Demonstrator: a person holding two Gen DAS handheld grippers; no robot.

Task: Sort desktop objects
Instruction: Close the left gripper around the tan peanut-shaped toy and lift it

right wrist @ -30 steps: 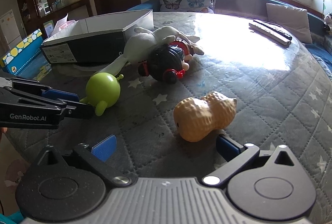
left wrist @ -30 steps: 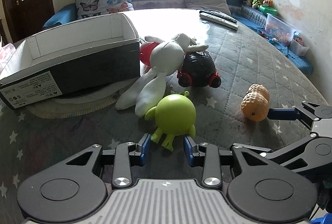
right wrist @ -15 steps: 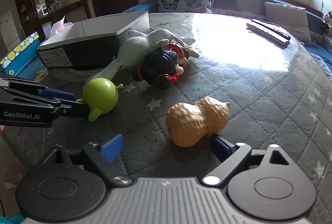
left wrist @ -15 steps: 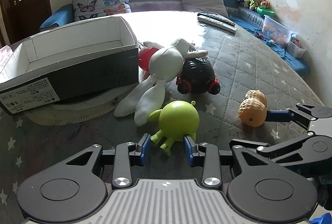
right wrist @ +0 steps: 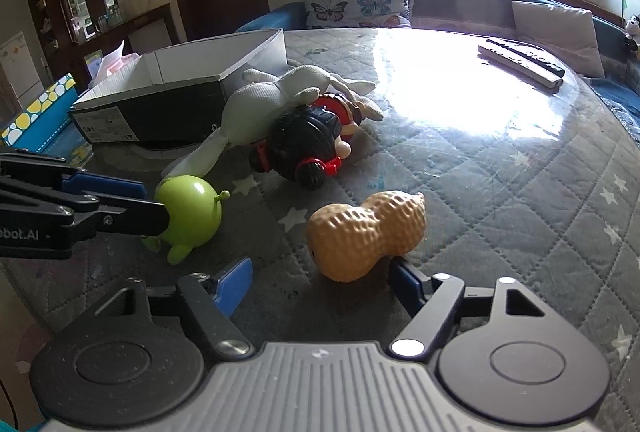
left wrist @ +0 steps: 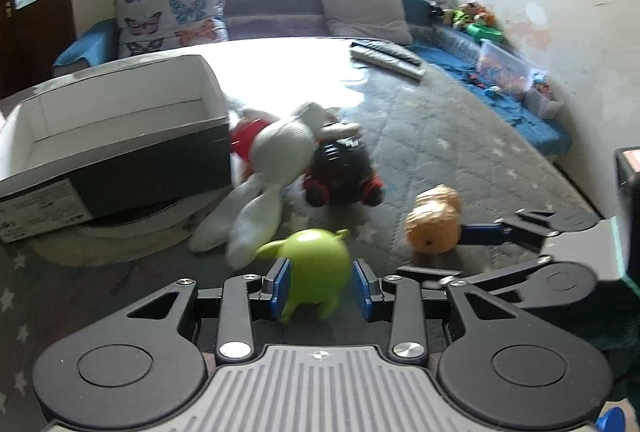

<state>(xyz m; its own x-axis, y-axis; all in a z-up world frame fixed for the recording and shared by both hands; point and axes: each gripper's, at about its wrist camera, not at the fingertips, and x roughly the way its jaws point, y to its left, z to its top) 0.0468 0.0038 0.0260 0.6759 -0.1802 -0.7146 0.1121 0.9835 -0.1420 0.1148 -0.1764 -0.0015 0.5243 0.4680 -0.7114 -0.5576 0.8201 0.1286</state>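
Left gripper [left wrist: 319, 286]: its jaws now clamp the green toy [left wrist: 316, 274], which a second ago lay just ahead of them. Right gripper [right wrist: 320, 282]: its jaws, wide open a second ago, are closing around the peanut toy [right wrist: 366, 234]; the left pad [right wrist: 234, 284] is not yet touching. Both toys sit on the desk [right wrist: 500, 172], ready for lifting toward the open box [left wrist: 108, 148].

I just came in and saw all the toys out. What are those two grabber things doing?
A person is tidying toys on the quilted table. The left gripper has the green toy between its blue pads. The right gripper is closing around the peanut toy, with one pad not yet touching. The white plush bunny and black-haired doll lie beside the open box, which looks empty where its inside shows.
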